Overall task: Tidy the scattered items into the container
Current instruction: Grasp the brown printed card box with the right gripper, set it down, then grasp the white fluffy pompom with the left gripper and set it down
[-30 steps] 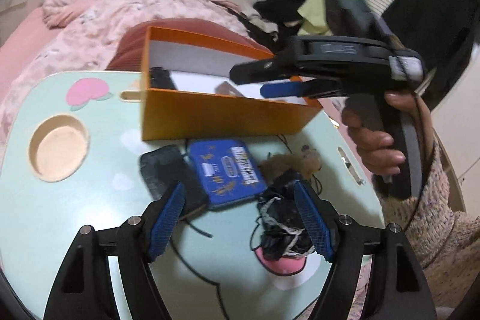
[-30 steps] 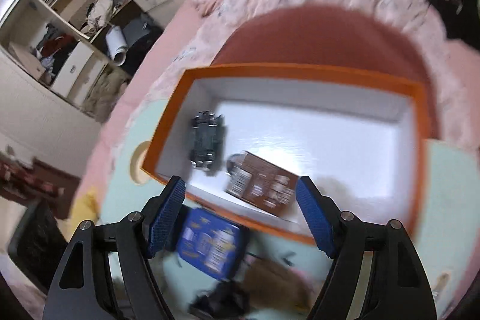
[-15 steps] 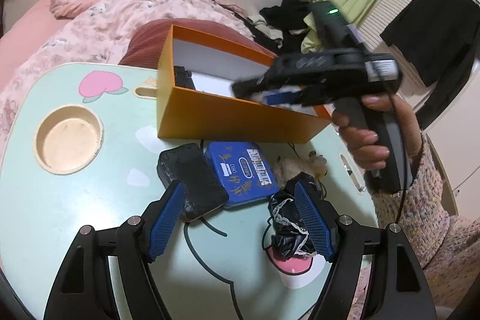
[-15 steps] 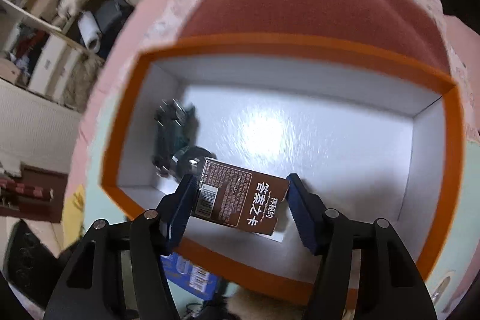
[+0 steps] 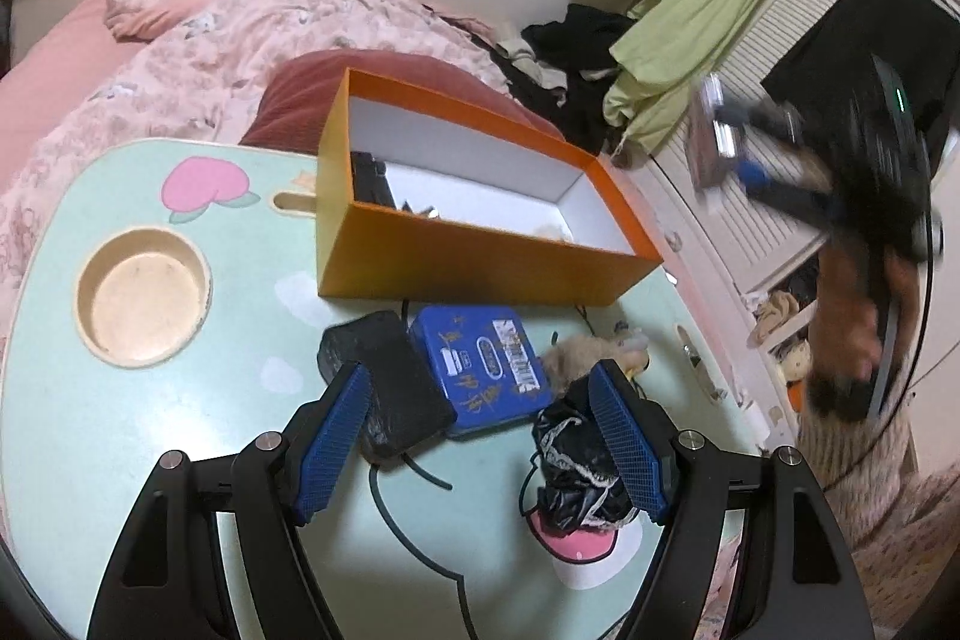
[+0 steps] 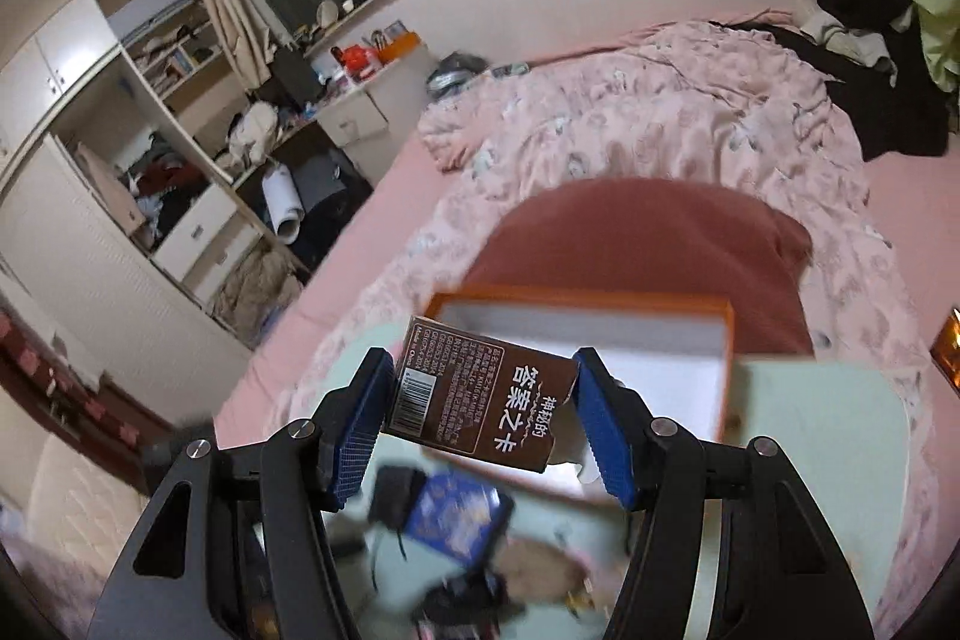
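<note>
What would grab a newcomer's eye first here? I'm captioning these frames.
The brown card box clamped in the right gripper, raised above the table. Then the orange box at the table's far edge, with a blue tin just before it, ahead of the open left gripper.

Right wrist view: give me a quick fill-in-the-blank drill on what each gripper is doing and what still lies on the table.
1. The right gripper is shut on a ____ card box.
2. The container is coloured ____ outside.
3. The blue tin lies between the black pouch and a ____ plush toy.
4. The left gripper stands ____, holding nothing.

Missing words: brown; orange; tan; open
</note>
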Available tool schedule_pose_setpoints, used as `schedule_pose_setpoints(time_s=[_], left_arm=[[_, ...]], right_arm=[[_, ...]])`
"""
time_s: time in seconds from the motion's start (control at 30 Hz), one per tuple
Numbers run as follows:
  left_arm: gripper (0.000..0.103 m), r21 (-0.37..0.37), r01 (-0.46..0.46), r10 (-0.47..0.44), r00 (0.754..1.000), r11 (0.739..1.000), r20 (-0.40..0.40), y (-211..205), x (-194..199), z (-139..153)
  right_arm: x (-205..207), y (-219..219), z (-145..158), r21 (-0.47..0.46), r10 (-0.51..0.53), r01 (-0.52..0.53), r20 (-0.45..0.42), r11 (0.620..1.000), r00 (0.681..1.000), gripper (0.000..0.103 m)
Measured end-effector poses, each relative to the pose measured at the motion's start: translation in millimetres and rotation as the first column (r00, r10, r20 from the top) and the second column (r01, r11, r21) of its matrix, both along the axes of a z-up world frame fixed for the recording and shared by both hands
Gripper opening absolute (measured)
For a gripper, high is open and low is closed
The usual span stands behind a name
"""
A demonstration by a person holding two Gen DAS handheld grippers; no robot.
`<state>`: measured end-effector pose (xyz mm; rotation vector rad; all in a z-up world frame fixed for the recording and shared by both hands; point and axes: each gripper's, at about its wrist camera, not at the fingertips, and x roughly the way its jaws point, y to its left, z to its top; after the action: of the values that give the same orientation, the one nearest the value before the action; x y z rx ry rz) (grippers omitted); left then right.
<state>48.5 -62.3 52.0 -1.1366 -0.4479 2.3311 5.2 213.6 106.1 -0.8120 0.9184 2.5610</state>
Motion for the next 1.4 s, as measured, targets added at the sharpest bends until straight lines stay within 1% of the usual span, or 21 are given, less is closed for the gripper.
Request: schedule_pose_setpoints(time_s=[0.1, 0.13, 0.27, 0.3, 0.4, 0.47, 0.53, 0.63, 0.67, 0.7, 0.73, 0.77, 0.83, 0.93, 0.97, 1.03, 1.07, 1.1, 1.2, 1.3, 1.4], left_arm=[[0.075, 0.01, 0.001, -0.001, 1.0, 1.0, -0.006, 0, -10, 8], [0.075, 0.007, 0.005, -0.005, 1.0, 1.0, -0.016, 1, -14, 13], [0.075, -0.028, 0.028, -0.029, 0.998, 0.999, -0.055, 14, -29, 34], [0.075, -0.043, 0.036, -0.038, 0.998, 0.998, -0.041, 20, -36, 38], [0.075, -0.093, 0.1, -0.095, 0.994, 0.991, 0.051, 47, -63, 48], [0.075, -0.139, 0.127, -0.114, 0.988, 0.982, 0.103, 70, -81, 51], [0.075, -0.175, 0.168, -0.146, 0.98, 0.97, 0.133, 95, -99, 51], [0.073, -0.238, 0.217, -0.176, 0.968, 0.947, 0.18, 130, -123, 36], [0.067, -0.254, 0.228, -0.179, 0.962, 0.94, 0.204, 139, -130, 30], [0.062, -0.267, 0.243, -0.182, 0.955, 0.933, 0.235, 147, -136, 21], [0.06, -0.268, 0.261, -0.187, 0.944, 0.927, 0.271, 154, -142, 12], [0.057, -0.263, 0.271, -0.191, 0.936, 0.926, 0.294, 158, -146, 5], [0.056, -0.256, 0.286, -0.194, 0.923, 0.923, 0.334, 165, -152, -8], [0.056, -0.273, 0.283, -0.175, 0.916, 0.92, 0.36, 166, -156, -23], [0.053, -0.272, 0.285, -0.177, 0.916, 0.919, 0.361, 166, -155, -26], [0.05, -0.283, 0.291, -0.19, 0.923, 0.914, 0.336, 166, -154, -26], [0.043, -0.29, 0.293, -0.191, 0.923, 0.911, 0.334, 166, -154, -26], [0.027, -0.303, 0.287, -0.182, 0.925, 0.908, 0.332, 164, -155, -26], [0.027, -0.289, 0.284, -0.184, 0.927, 0.914, 0.328, 156, -154, -26], [0.025, -0.298, 0.276, -0.182, 0.934, 0.914, 0.307, 151, -152, -23], [0.024, -0.263, 0.252, -0.176, 0.944, 0.931, 0.281, 139, -151, -15]], right_arm=[[16, -15, -23, -0.018, 0.001, 0.0, 0.073, 1.0, 0.997, 0.062], [21, -22, -37, -0.027, 0.0, 0.004, 0.112, 1.0, 0.994, 0.062], [33, -37, -72, -0.07, -0.004, 0.017, 0.189, 0.997, 0.982, 0.062], [34, -39, -78, -0.073, -0.004, 0.019, 0.2, 0.997, 0.98, 0.062], [36, -47, -97, -0.051, 0.012, 0.001, 0.249, 0.999, 0.969, 0.062], [34, -54, -104, -0.026, 0.029, -0.023, 0.267, 0.999, 0.963, 0.064], [34, -59, -110, 0.003, 0.019, -0.02, 0.28, 1.0, 0.96, 0.064], [40, -60, -111, 0.039, -0.036, 0.026, 0.277, 0.999, 0.96, 0.064], [42, -59, -110, 0.034, -0.143, 0.139, 0.252, 0.99, 0.957, 0.065], [46, -57, -109, 0.031, -0.164, 0.162, 0.237, 0.986, 0.958, 0.066], [51, -54, -109, 0.015, -0.178, 0.179, 0.212, 0.984, 0.961, 0.069], [54, -53, -108, 0.002, -0.178, 0.181, 0.198, 0.983, 0.964, 0.07], [60, -52, -107, -0.016, -0.177, 0.183, 0.177, 0.983, 0.968, 0.07], [68, -51, -103, -0.012, -0.188, 0.193, 0.157, 0.981, 0.969, 0.07], [66, -50, -103, -0.022, -0.231, 0.236, 0.147, 0.971, 0.962, 0.07], [68, -47, -107, -0.048, -0.237, 0.245, 0.137, 0.968, 0.962, 0.07], [67, -46, -109, -0.06, -0.238, 0.247, 0.134, 0.967, 0.962, 0.07], [68, -44, -111, -0.071, -0.239, 0.25, 0.133, 0.966, 0.962, 0.07], [68, -41, -115, -0.096, -0.237, 0.25, 0.126, 0.963, 0.963, 0.07], [68, -41, -115, -0.097, -0.24, 0.252, 0.124, 0.963, 0.963, 0.07], [69, -41, -114, -0.096, -0.251, 0.263, 0.125, 0.96, 0.96, 0.07]])
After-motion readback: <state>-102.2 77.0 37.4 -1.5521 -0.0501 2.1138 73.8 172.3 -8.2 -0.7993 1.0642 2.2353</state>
